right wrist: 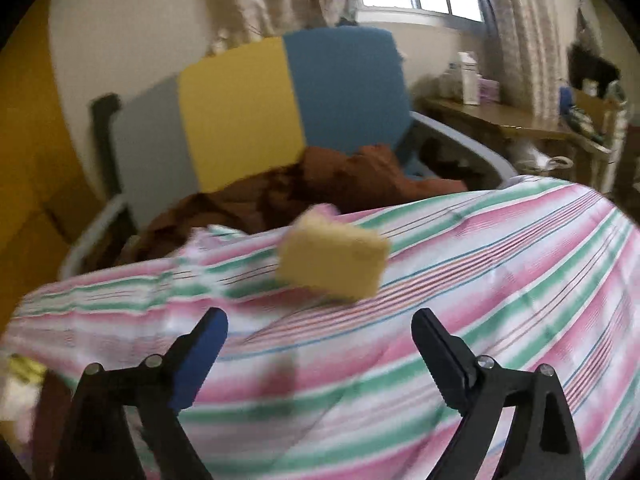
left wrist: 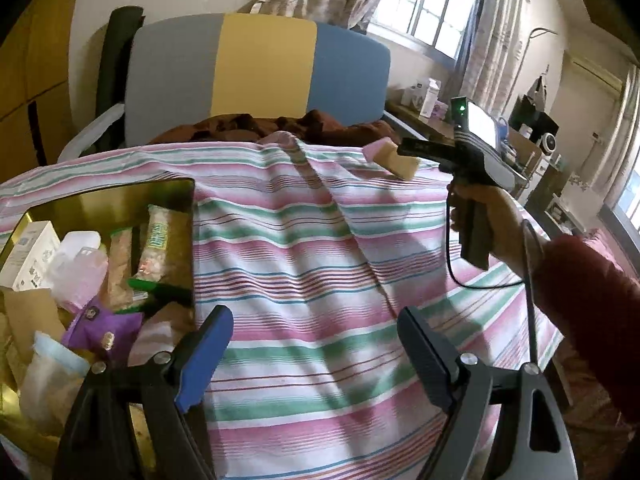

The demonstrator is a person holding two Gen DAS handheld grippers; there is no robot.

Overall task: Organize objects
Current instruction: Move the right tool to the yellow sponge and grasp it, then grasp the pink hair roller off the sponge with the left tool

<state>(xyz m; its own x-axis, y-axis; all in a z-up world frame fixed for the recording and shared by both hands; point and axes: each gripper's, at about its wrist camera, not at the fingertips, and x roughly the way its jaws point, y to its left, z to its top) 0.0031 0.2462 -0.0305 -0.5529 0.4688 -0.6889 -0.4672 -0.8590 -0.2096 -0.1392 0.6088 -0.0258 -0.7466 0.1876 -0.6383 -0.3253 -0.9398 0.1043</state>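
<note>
Two grippers hang over a striped cloth (left wrist: 304,248), and the gold tin (left wrist: 120,196) at its left edge serves as the landmark. Inside the tin lie a white box (left wrist: 32,252), a clear bottle (left wrist: 80,260), some packets (left wrist: 158,240), a green pen (left wrist: 160,288) and a purple pouch (left wrist: 100,326), all crowded together. Just right of the tin, the left gripper (left wrist: 316,356) has its fingers spread wide with nothing between them, only cloth below.

Further right of the tin and toward the far edge of the cloth sits a yellow sponge (right wrist: 334,262) with a pink back, resting on the stripes. Beside it, well away from the tin, the right gripper (right wrist: 320,354) points at the sponge; its fingers are wide apart and grip nothing, the sponge lying ahead of the tips and clear of them. The right wrist view is blurred. Beyond the cloth, behind the tin and sponge, stands a chair (left wrist: 256,68) with grey, yellow and blue panels, brown fabric (left wrist: 280,126) bunched on its seat.
</note>
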